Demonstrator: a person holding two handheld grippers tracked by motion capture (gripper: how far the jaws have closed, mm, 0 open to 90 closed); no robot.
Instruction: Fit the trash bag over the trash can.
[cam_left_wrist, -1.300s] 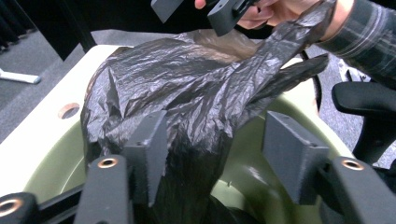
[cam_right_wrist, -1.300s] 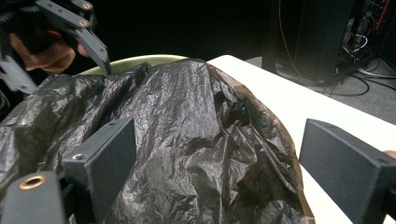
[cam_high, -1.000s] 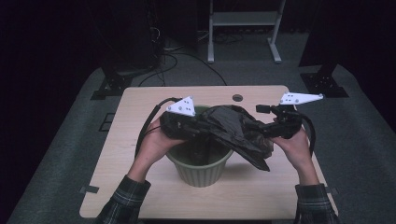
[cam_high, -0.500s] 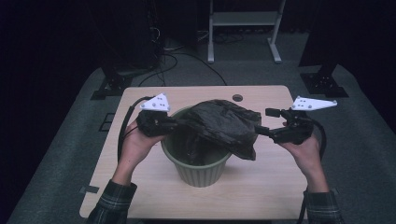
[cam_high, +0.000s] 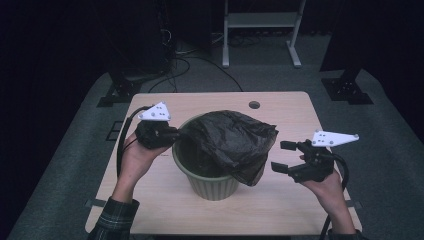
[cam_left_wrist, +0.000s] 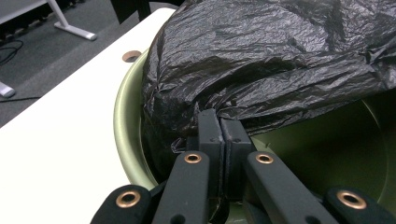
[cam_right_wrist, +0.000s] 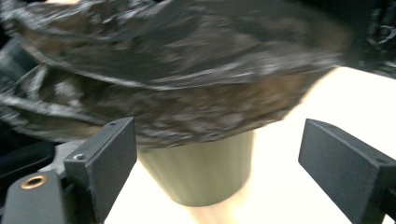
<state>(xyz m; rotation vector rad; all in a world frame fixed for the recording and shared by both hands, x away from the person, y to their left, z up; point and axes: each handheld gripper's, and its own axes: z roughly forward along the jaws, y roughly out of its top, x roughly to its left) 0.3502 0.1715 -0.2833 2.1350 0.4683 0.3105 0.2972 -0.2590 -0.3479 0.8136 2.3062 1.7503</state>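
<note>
Since a second ago, your right claw (cam_high: 283, 156) has let go of the crumpled black plastic bin bag (cam_high: 230, 142) and dropped back toward you, off to the right of the ribbed olive-green plastic bin (cam_high: 207, 181); its jaws stand wide apart with nothing between them. The bag is draped over the bin's mouth, covering the far and right part of the rim, one loose corner hanging down the outer right wall while the near-left part of the opening stays uncovered. Your left claw (cam_high: 176, 134) has just been closing and is now clamped on the bag's edge at the bin's left rim, jaws pressed together on the film in the left gripper view (cam_left_wrist: 223, 140). The bin stands upright at the middle of the pale wooden worktop (cam_high: 280, 107). Your right claw hovers near the hanging corner, clear of it.
</note>
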